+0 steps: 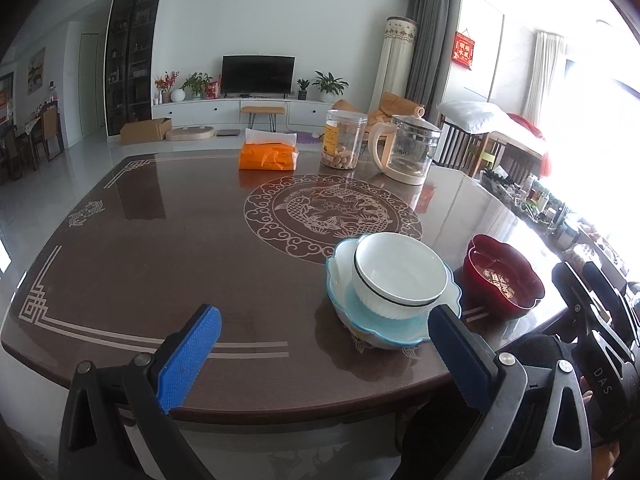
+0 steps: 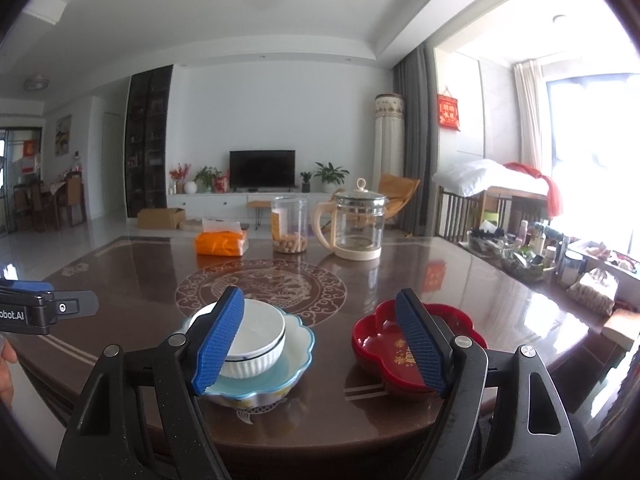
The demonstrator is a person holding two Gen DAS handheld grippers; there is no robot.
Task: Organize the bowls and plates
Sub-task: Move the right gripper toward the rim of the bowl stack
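A white ribbed bowl (image 1: 396, 276) (image 2: 256, 340) sits nested in a wider pale blue scalloped bowl (image 1: 360, 320) (image 2: 298, 354) near the table's front edge. To its right stands a red flower-shaped bowl (image 1: 504, 276) (image 2: 380, 332) with gold marks inside. My left gripper (image 1: 326, 332) is open over the front edge, left of the nested bowls, with nothing between its blue pads. My right gripper (image 2: 320, 320) is open too, hovering before the gap between the stack and the red bowl. It also shows at the right edge of the left wrist view (image 1: 592, 300).
The brown patterned table (image 1: 200, 264) (image 2: 460, 280) carries an orange tissue pack (image 1: 268, 154) (image 2: 221, 242), a clear jar of snacks (image 1: 344, 138) (image 2: 290, 226) and a glass kettle (image 1: 408, 148) (image 2: 358, 220) at its far side. Bottles and clutter (image 2: 528, 248) line the right edge.
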